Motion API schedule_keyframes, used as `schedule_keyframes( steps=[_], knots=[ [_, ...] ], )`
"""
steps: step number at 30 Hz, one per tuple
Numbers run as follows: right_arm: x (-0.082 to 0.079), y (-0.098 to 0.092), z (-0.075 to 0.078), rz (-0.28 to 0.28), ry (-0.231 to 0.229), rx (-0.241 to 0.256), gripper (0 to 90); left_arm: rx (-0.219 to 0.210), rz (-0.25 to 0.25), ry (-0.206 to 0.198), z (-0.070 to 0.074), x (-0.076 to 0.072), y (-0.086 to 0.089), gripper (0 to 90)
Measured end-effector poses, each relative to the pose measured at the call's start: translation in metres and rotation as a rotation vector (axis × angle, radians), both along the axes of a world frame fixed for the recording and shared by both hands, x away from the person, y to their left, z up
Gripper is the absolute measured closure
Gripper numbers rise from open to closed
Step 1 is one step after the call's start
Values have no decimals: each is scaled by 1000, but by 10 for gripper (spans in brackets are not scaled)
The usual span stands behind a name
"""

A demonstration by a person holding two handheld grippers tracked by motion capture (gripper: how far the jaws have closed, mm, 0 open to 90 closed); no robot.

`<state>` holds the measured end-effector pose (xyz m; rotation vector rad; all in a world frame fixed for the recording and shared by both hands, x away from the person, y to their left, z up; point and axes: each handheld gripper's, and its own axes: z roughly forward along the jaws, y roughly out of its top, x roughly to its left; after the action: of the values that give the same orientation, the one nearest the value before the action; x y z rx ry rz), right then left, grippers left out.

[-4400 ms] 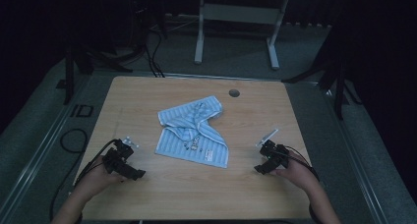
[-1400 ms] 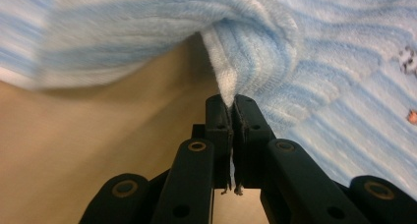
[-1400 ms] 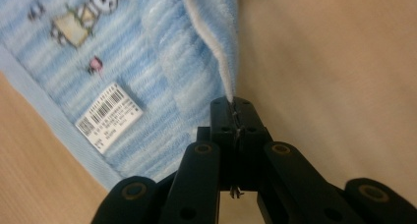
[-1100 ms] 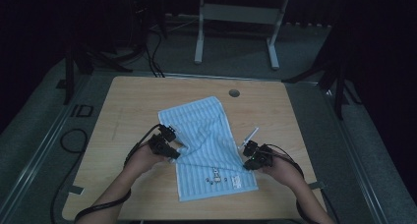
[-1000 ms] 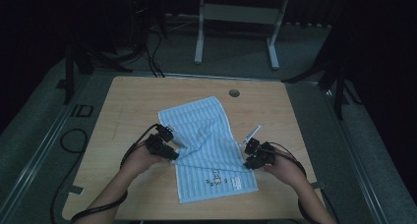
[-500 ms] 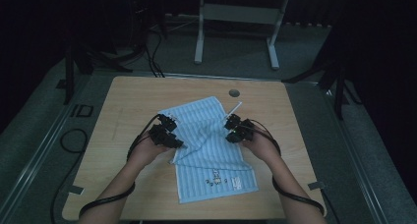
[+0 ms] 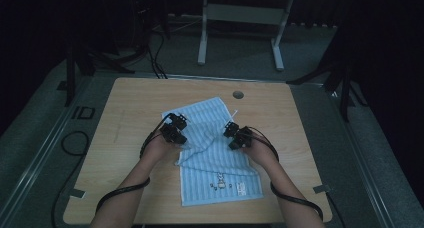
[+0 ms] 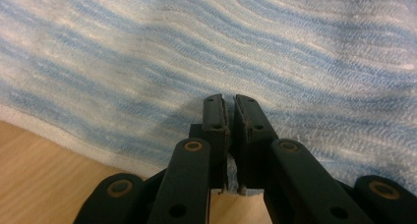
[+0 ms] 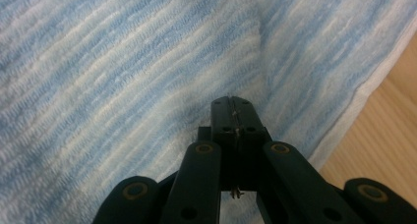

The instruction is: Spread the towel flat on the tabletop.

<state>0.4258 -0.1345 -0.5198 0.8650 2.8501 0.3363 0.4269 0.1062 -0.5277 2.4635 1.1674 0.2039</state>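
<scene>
The blue-and-white striped towel (image 7: 212,148) lay in the middle of the wooden worktop (image 7: 125,103), its far part bunched and folded over between the two hands, its near part spread flat toward the person. On that flat near end there was a small printed figure with a few dark marks beside it and a little white label, but any writing on them was too small to read. The left gripper (image 7: 176,130) sat at the towel's left edge, and in the left gripper view its fingers (image 8: 216,117) were nearly together with a sliver of white hem caught low between them. The right gripper (image 7: 235,135) sat on the towel's right side, its fingers (image 9: 222,117) clenched tight, with a thread or two showing in the seam; the cloth ran under them beside a fold. A round hole (image 7: 238,94) was set in the worktop beyond the towel, well apart from it.
</scene>
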Motion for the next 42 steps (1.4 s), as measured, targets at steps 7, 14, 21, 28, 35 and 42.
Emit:
schedule_keyframes(
  steps=[7, 14, 21, 28, 35, 42],
  knots=[
    [-10, -22, 1, 1, 14, 2, 895, -7, -14, 1, 0, 11, -18, 828],
    [-19, -48, 1, -13, 14, 3, 894, -7, -46, 1, 0, 18, -42, 827],
    [-22, -84, 1, -81, 29, 20, 894, -7, -73, -6, 1, 30, -83, 827],
    [-17, -105, 1, -127, 41, 39, 880, -45, -87, -17, 7, 20, -89, 708],
    [-20, -106, 9, -113, 22, 49, 868, -71, -212, -100, 36, -53, -61, 854],
    [10, -107, 16, -190, -2, 47, 895, -52, -354, -38, 22, -120, -66, 890]
  ],
)
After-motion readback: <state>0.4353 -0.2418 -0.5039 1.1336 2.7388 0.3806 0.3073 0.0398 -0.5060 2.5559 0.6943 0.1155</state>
